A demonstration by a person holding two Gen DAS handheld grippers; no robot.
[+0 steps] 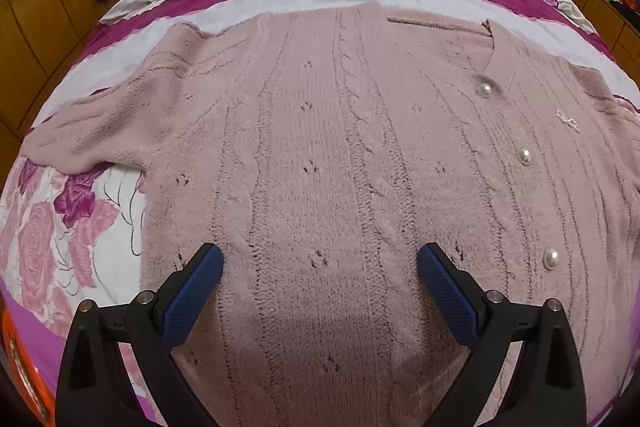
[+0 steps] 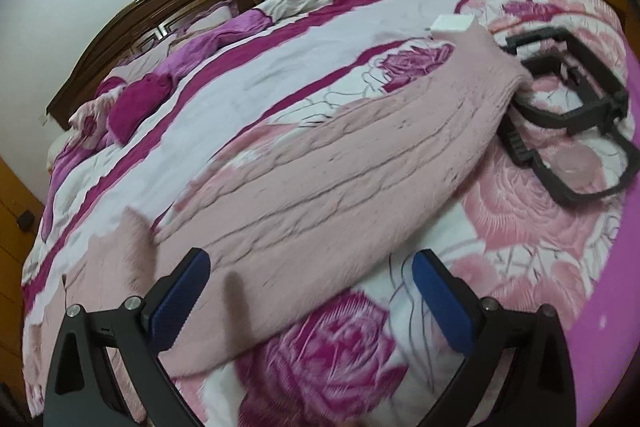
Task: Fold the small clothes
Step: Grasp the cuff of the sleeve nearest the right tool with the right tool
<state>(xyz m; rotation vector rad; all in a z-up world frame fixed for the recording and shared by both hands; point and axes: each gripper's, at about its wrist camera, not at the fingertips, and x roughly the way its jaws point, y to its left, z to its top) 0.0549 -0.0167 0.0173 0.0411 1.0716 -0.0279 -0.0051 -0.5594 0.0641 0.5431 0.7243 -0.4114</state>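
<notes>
One pink knit cardigan (image 1: 320, 155) lies flat, front up, on floral bed (image 1: 48, 239); looks soft, fuzzy, light, floppy w/ pearl buttons (image 1: 524, 157); best pinched at sleeve (image 2: 360, 155) cuff or hem; left hand-held gripper (image 1: 320, 267) & right hand-held gripper (image 2: 310, 271) both spread, empty.

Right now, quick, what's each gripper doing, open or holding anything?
Left gripper: open, empty, over the pink cardigan.
Right gripper: open, empty, above the cardigan's sleeve.
</notes>
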